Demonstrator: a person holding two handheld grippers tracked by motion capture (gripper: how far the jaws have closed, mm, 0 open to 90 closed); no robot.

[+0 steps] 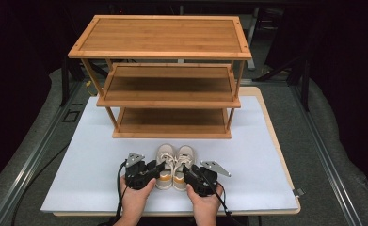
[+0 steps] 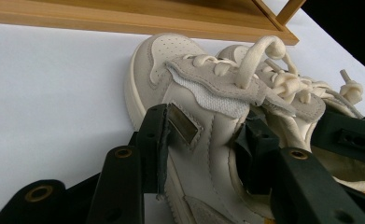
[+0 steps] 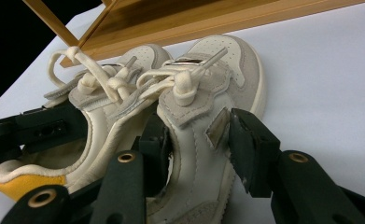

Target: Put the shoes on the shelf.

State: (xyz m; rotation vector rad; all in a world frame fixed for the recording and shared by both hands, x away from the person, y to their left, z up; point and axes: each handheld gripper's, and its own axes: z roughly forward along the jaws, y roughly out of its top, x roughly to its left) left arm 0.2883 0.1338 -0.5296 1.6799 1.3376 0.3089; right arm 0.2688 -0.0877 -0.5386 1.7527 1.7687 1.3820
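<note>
A pair of small cream sneakers stands side by side, toes toward the shelf, near the front of the white mat (image 1: pixel 92 155). My left gripper (image 1: pixel 159 167) straddles the left shoe (image 1: pixel 164 162) at mid-length. In the left gripper view its pads (image 2: pixel 163 140) press the left shoe (image 2: pixel 171 56) on the outer side and at the inner collar. My right gripper (image 1: pixel 187 170) holds the right shoe (image 1: pixel 184 160) the same way. In the right gripper view the right shoe (image 3: pixel 222 60) sits between the jaws of that gripper (image 3: pixel 199 135), with one pad (image 3: pixel 245 149) against its outer side.
A three-tier bamboo shelf (image 1: pixel 172 52) stands at the back of the mat, its lowest board (image 1: pixel 172 123) just beyond the shoe toes. Bare mat lies to both sides of the shoes. A wooden table edge (image 1: pixel 276 136) runs along the right side.
</note>
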